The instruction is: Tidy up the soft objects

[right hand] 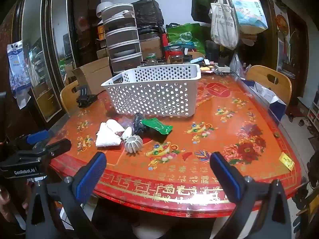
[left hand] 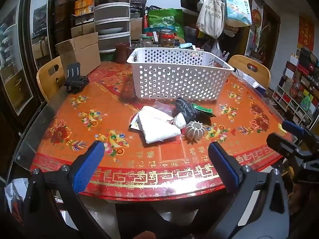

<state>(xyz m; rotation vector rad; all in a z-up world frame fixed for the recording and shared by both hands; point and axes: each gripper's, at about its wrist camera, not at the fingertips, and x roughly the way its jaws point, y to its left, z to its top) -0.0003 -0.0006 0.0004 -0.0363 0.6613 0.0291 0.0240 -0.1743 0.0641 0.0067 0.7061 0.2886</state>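
Two grippers hang over the near edge of the red patterned table (left hand: pixel 65 119), the left gripper (left hand: pixel 156 157) and the right gripper (right hand: pixel 157 165) both spread wide with nothing between their blue pads. Farther back stands the white perforated basket (left hand: pixel 175 79), with a cardboard box (left hand: pixel 81 53) behind to its left. Just before the basket lie a folded white cloth (left hand: pixel 157 125), a dark bundle (left hand: pixel 184 107), a green packet (right hand: pixel 157 126) and a ribbed grey ball (left hand: pixel 194 129) (all bunched together). Only the right wrist view shows a yellow slip (right hand: pixel 286 161) near the table's right edge.
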